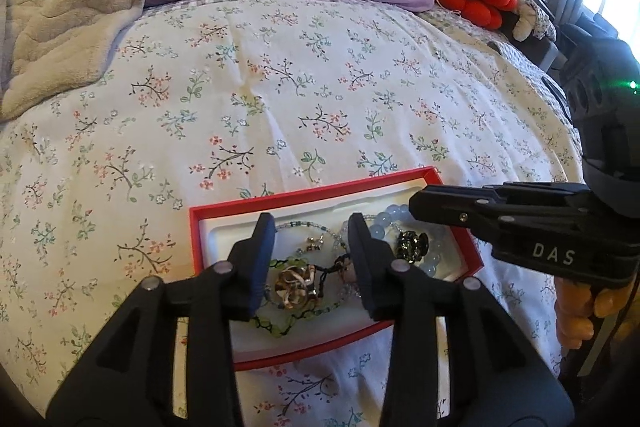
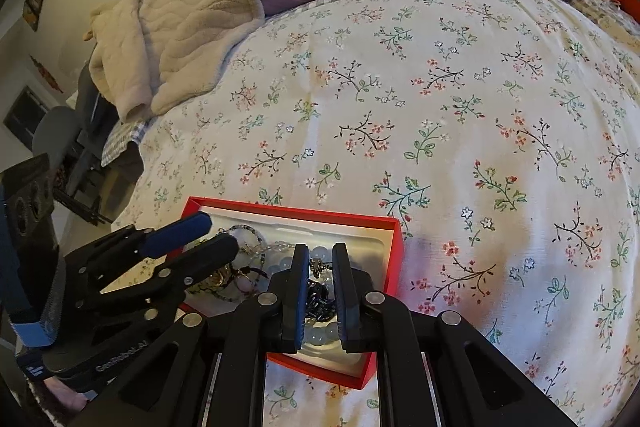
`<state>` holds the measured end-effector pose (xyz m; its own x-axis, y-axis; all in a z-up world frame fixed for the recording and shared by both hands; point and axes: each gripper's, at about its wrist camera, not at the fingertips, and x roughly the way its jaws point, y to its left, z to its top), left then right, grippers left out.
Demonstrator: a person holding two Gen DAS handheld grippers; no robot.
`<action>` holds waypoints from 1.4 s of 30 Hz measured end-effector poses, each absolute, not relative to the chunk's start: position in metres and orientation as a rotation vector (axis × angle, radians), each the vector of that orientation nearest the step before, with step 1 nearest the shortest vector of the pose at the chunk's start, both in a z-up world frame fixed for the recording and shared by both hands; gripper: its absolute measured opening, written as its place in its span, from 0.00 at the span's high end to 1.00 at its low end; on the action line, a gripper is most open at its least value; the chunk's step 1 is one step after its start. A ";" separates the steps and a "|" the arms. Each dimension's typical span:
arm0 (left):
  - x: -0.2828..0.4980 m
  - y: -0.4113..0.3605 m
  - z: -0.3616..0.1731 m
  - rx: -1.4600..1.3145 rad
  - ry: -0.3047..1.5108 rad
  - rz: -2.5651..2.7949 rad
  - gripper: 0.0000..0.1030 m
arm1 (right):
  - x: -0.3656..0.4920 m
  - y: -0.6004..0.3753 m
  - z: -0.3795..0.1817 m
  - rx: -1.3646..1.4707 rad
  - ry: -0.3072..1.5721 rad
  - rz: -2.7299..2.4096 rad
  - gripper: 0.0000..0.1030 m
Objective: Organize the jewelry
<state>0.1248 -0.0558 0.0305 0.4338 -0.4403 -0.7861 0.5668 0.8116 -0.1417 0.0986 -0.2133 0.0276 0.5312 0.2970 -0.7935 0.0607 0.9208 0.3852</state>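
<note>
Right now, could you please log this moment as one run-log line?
left gripper: open over gold ring | right gripper: open over dark charm | red box: on floral bedspread

"DAS" marks the right hand-held gripper (image 1: 416, 207); "GenRobot.AI" marks the left hand-held gripper (image 2: 216, 231).

Matt red cardboard box (image 1: 194, 239); glossy bead bracelet (image 1: 384, 221); soft cotton bedspread (image 1: 280, 87).

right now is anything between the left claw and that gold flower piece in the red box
Nothing visible. The left claw stands open directly over the gold flower piece in the red box, its fingers on either side. The right claw hovers off to the right, above the pale blue bead bracelet.
</note>
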 end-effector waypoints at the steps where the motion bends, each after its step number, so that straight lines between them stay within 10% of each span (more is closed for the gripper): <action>1: 0.125 -0.056 0.031 0.154 0.930 -0.627 0.59 | 0.099 -0.214 0.027 0.393 1.008 0.142 0.88; 25: 0.094 -0.019 0.046 0.096 1.022 -0.512 0.28 | 0.070 -0.213 0.054 0.313 1.016 0.034 0.78; 30: 0.080 -0.007 0.045 0.060 1.072 -0.459 0.20 | 0.046 -0.213 0.062 0.303 1.001 -0.021 0.31; 42: 0.024 -0.001 0.022 0.223 1.104 -0.262 0.03 | -0.002 -0.205 0.051 0.197 1.097 -0.128 0.15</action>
<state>0.0243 -0.0007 0.0222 0.4249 -0.0969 -0.9000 0.3173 0.9471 0.0479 -0.0020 -0.2050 0.0511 0.4516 -0.0059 -0.8922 0.1999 0.9752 0.0947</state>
